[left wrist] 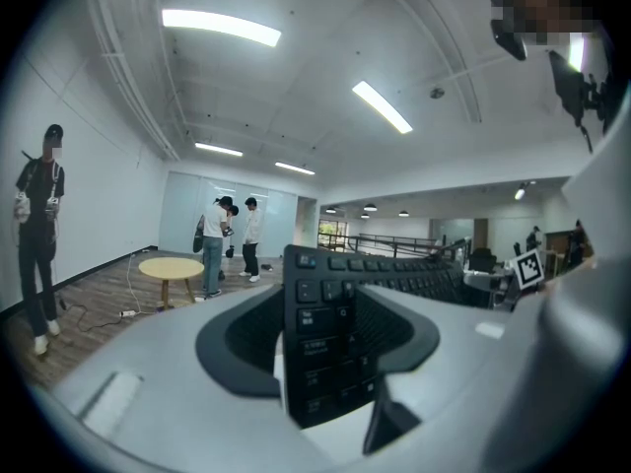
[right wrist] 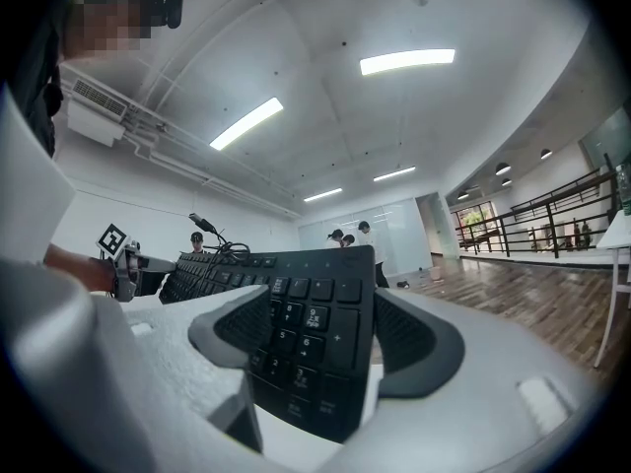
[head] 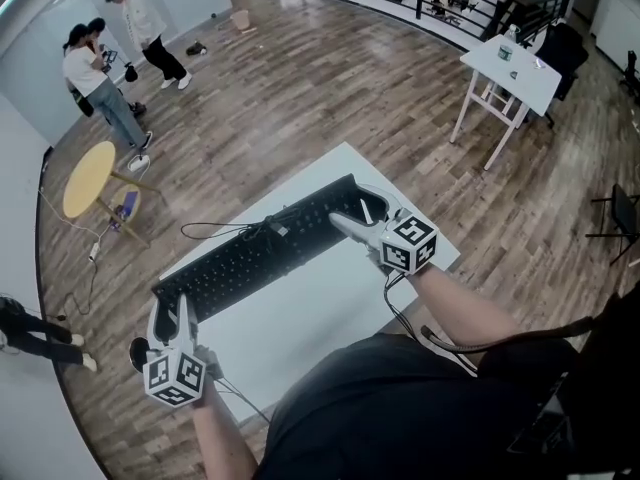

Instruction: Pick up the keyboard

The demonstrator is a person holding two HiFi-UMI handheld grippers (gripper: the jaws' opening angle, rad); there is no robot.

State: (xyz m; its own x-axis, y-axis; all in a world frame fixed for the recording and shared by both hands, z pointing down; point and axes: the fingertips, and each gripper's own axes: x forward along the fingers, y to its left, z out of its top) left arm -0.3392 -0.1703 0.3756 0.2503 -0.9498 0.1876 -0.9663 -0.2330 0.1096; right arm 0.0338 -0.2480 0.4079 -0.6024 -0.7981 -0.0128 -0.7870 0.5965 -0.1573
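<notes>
The black keyboard (head: 265,253) lies slantwise over the white bench (head: 300,328), held at both of its short ends. At the keyboard's near-left end the left hand-held gripper (head: 170,308) pinches it: in the left gripper view the keyboard (left wrist: 325,343) stands edge-on between the two dark pads, which press on its faces. At the keyboard's far-right end, the number-pad end, the right hand-held gripper (head: 353,217) is clamped on it the same way, and in the right gripper view the keyboard (right wrist: 311,353) fills the gap between the pads. Whether the keyboard has left the bench top I cannot tell. A thin black cable (head: 215,230) loops out from the keyboard's far long edge. Well beyond the keyboard's left end stands a round yellow table (head: 88,178) on the wooden floor, with people (head: 100,78) past it; far beyond the keyboard's right end is a small white table (head: 510,68)
</notes>
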